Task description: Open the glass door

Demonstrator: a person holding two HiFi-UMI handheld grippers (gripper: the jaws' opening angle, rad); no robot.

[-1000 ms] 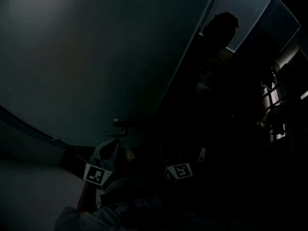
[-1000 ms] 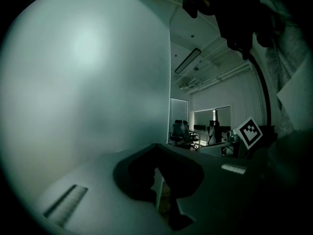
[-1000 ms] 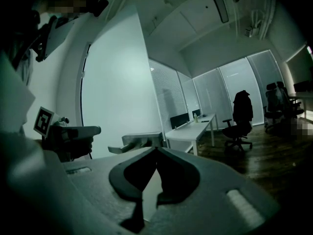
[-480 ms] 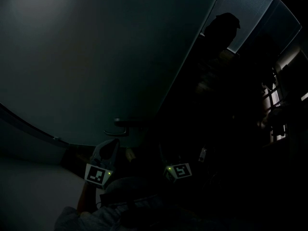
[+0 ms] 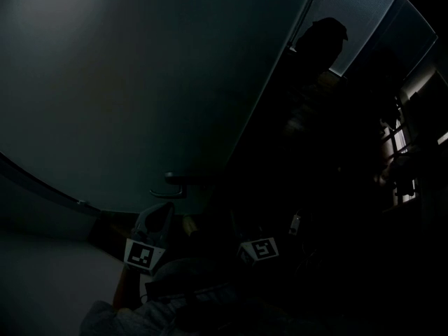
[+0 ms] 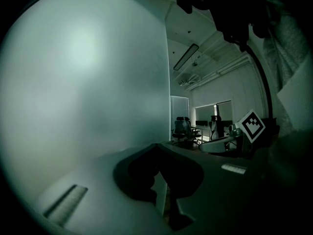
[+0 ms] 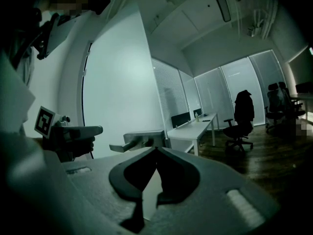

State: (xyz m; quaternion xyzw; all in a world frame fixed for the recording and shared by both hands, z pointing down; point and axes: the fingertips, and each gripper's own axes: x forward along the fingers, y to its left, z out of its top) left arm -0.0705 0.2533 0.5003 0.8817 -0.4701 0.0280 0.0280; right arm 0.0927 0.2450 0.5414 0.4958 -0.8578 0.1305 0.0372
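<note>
The frosted glass door (image 5: 140,82) fills the upper left of the dark head view. Its lever handle (image 5: 178,182) sticks out near the door's free edge. My left gripper (image 5: 165,208) sits just below the handle, apart from it, jaws shut and empty. In the left gripper view the left gripper (image 6: 157,150) points along the glass door (image 6: 88,92). Of the right gripper only the marker cube (image 5: 260,248) shows in the head view. In the right gripper view my right gripper (image 7: 156,151) is shut and empty, just short of the handle (image 7: 138,141).
Beyond the door's edge lies an office with white desks (image 7: 195,129), a chair with a jacket over it (image 7: 242,119), and blinds on glass walls (image 7: 168,94). A dark wood floor (image 7: 259,155) runs to the right. Each gripper shows in the other's view.
Small green lights glowed on both marker cubes half a second ago and are off now. Neither gripper nor the door has moved.
</note>
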